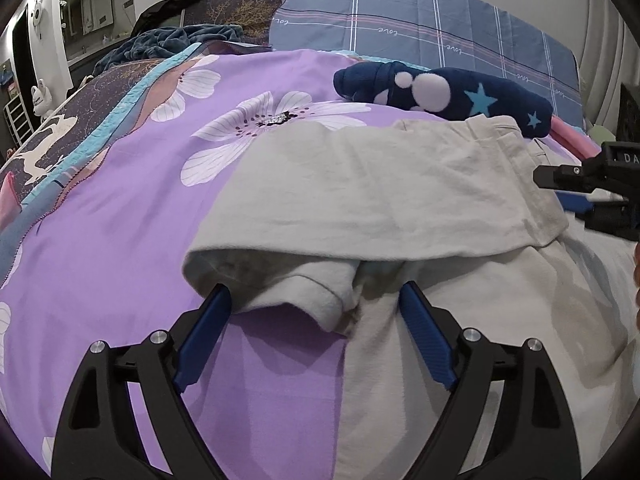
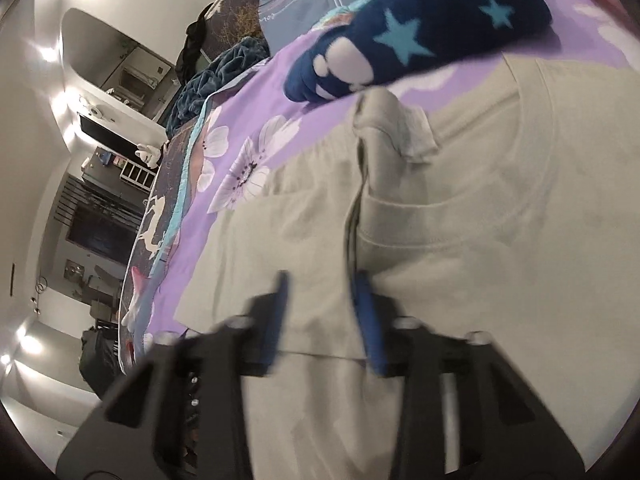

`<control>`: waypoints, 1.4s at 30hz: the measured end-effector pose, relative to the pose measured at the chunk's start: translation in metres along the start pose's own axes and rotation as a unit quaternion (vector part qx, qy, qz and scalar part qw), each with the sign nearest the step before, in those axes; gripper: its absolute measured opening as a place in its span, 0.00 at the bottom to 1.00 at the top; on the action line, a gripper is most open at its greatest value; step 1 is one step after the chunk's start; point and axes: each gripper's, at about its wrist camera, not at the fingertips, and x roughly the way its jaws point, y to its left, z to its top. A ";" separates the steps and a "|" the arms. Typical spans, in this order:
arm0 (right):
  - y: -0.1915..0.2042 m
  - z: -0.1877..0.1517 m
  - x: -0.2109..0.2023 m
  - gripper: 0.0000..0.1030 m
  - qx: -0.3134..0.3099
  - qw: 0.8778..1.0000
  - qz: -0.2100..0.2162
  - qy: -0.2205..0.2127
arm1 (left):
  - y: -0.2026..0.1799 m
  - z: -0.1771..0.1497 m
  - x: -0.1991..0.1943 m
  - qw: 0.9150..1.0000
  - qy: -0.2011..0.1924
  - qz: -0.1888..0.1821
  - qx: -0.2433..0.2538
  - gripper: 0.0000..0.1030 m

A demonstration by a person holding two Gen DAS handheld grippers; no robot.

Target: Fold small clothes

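Left claw (image 1: 314, 312), shirt (image 1: 380, 192), plush toy (image 1: 444, 96) beyond

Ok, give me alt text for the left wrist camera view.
The left gripper, jaws open, points at a folded cream T-shirt on a purple floral bedsheet, its tucked sleeve between the blue fingers. A navy star-patterned plush lies behind; the right gripper enters at right.

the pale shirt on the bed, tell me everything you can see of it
The pale shirt is an off-white, soft knit tee lying on the purple floral bedspread. One side is folded over the body, a short hemmed sleeve poking out beneath the fold. A ribbed round collar shows in the right wrist view. The navy star-print plush lies at its far edge. The left hand-held gripper stands open around the sleeve; the right hand-held gripper straddles a fold.
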 end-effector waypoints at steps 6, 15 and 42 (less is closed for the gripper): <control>0.025 0.000 -0.016 0.13 -0.061 0.998 -0.027 -0.013 | -0.001 0.000 0.000 1.000 0.000 0.003 0.002 0.85; -0.005 -0.022 -0.021 0.37 -0.027 0.998 -0.060 0.001 | 0.003 0.000 0.001 1.000 0.003 0.002 -0.008 0.87; -0.003 -0.003 -0.109 0.00 -0.069 0.992 -0.035 -0.098 | 0.024 0.000 0.005 0.999 0.005 -0.001 -0.049 0.72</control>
